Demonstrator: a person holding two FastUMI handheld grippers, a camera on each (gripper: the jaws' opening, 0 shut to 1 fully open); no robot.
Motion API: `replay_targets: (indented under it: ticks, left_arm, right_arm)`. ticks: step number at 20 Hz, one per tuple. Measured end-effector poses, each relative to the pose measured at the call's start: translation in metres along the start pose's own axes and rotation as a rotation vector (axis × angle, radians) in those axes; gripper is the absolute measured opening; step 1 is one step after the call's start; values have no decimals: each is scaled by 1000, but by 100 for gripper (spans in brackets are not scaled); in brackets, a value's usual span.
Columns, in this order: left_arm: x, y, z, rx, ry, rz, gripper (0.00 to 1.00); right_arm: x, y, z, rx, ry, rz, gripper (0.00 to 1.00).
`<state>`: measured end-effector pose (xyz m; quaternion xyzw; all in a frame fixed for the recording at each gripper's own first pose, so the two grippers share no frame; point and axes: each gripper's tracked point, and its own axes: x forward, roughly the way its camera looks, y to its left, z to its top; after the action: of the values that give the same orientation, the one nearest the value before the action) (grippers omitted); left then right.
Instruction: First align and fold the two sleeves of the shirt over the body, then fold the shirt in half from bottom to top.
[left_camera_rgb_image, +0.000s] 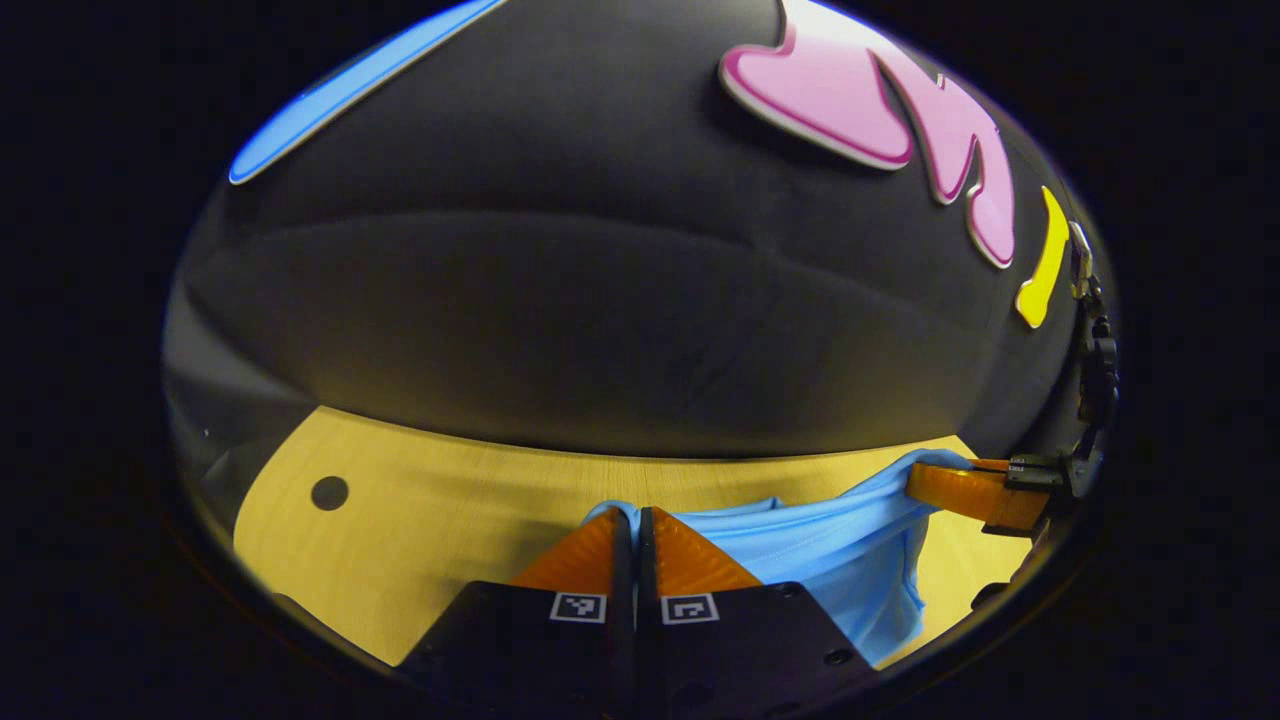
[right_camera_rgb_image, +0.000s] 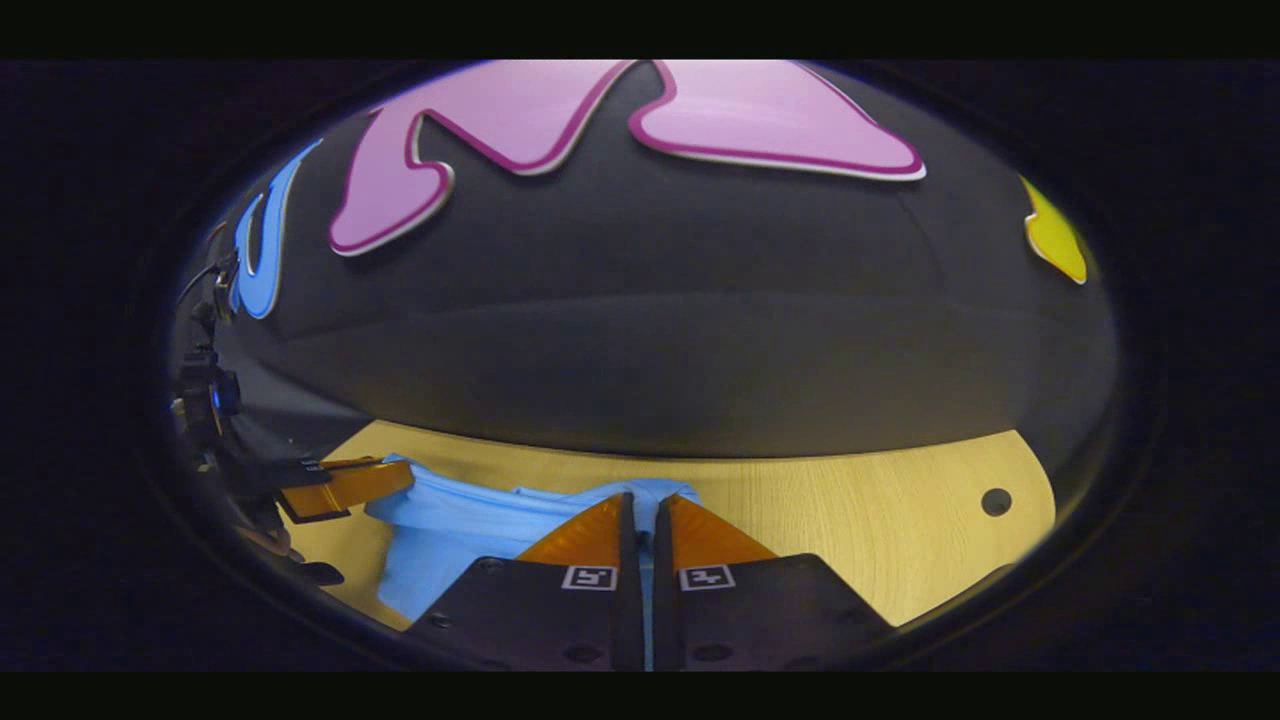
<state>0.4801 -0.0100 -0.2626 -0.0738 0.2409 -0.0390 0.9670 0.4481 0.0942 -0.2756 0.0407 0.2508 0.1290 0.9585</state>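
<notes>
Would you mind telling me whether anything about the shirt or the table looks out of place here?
Nothing stands out. Both the left gripper and the right gripper are shut on the blue shirt, which hangs bunched between them above the wooden table. No damage shows.

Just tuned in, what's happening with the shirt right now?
Both grippers are closed on the light blue shirt and hold it up off the wooden table. The left gripper pinches one edge, the right gripper another, and the cloth sags between them. Which fold this belongs to can't be told from here.
</notes>
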Motion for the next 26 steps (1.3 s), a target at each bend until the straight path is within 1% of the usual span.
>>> replay_targets:
  ticks: [3, 5, 6, 7, 8, 10, 11, 12, 14, 17, 22, 24, 26]
  left_arm:
    - [38, 6, -16, 28, -5, 8, 6]
    - [45, 12, -22, 57, -12, 45, 6]
    - [45, 12, -24, 61, -9, 58, 14]
    - [41, 12, -25, 64, -2, 74, 14]
    - [34, 13, -23, 69, -2, 89, 21]
    - [17, 8, -12, 70, -48, 93, 60]
    - [1, 4, -3, 63, -76, 77, 80]
    - [-14, 0, 5, 52, -108, 69, 100]
    - [-59, -7, 22, 37, -168, 56, 100]
    - [-131, -17, 45, 53, -250, 52, 99]
    - [-273, -40, 76, 104, -378, 13, 99]
    - [-332, -47, 82, 104, -402, -13, 99]
    - [-383, -55, 75, 119, -405, -37, 99]
  right_arm:
    - [35, -8, -16, 4, 3, -33, 13]
    - [44, -8, -30, -7, 13, -44, 6]
    - [46, -9, -36, -22, 26, -53, 2]
    - [43, -7, -39, -41, 39, -55, 12]
    - [41, -8, -40, -58, 35, -63, 13]
    - [21, -7, -27, -62, -4, -77, 42]
    - [8, -5, -19, -52, -28, -74, 47]
    - [-7, -3, -13, -43, -51, -77, 65]
    - [-43, -12, -1, -56, -92, -107, 100]
    - [-108, -11, 21, -65, -153, -147, 99]
    - [-238, -4, 56, -37, -289, -226, 99]
    - [-285, 3, 64, -31, -321, -246, 99]
    - [-334, 14, 65, -15, -334, -263, 99]
